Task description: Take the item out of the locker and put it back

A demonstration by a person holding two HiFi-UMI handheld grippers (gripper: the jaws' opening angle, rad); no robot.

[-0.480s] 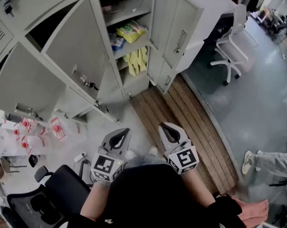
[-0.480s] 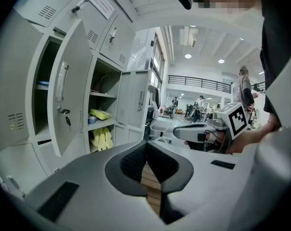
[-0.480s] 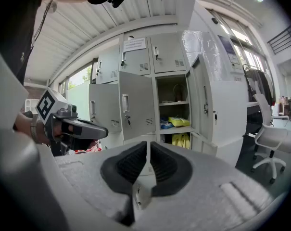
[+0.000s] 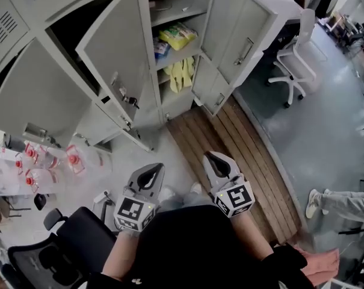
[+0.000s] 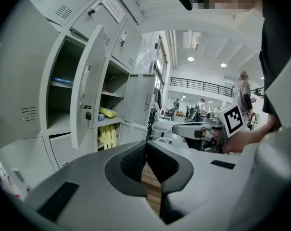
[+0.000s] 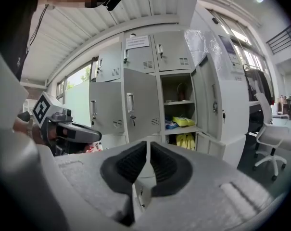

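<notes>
Right gripper view: locker (image 6: 173, 52) notice (image 6: 138, 42) illegible.

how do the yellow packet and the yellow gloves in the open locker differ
The yellow packet lies on a shelf beside a blue item; the yellow gloves hang in the compartment below it. The packet is a puffy printed bag; the gloves are plain and limp. Both are yellow, in the same open locker.
</notes>
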